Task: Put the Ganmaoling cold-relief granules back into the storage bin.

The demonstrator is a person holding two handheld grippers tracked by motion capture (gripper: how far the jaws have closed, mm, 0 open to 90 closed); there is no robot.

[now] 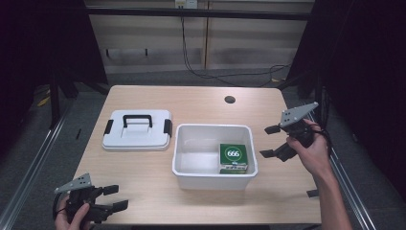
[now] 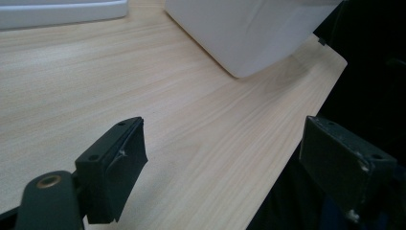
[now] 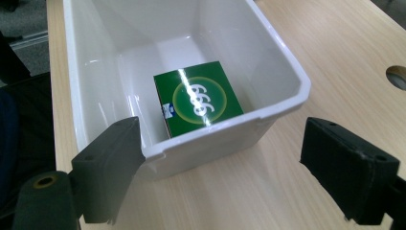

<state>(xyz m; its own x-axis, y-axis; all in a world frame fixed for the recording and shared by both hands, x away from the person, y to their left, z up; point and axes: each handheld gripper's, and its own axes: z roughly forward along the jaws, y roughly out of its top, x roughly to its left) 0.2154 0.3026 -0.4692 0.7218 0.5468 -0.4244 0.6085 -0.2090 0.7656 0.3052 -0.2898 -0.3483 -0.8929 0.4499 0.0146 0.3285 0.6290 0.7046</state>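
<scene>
Plainly, the nearest hazard sits with the right gripper [image 1: 276, 142], which hangs just off the right-hand wall of the white bin [image 1: 214, 179] with its jaws spread wide and nothing between them. In the right gripper view the bin's rim crosses between the two jaws, so a reach down for the green box [image 3: 197, 98] could catch a jaw on that rim and tip or shove the bin along the counter [image 1: 143, 177]. The bin looks light and its walls slope, so I would judge it easy to skid. The box lies flat on the bin's floor, in the corner nearest the right gripper, close against two walls; a jaw may find little room to slip down beside it, and a grip from above could slide off the glossy top.

The right hand [image 1: 313, 153] holds its gripper raised above the counter beside the bin, wrist bent so the jaws point back toward the bin's interior. The left gripper [image 1: 115, 197] rests low, well apart from the bin toward its front left corner, at the counter's near edge, jaws open and empty, aimed at the bin's outer wall. The white lid [image 1: 137, 130] with its black handle lies flat just left of the bin.
</scene>
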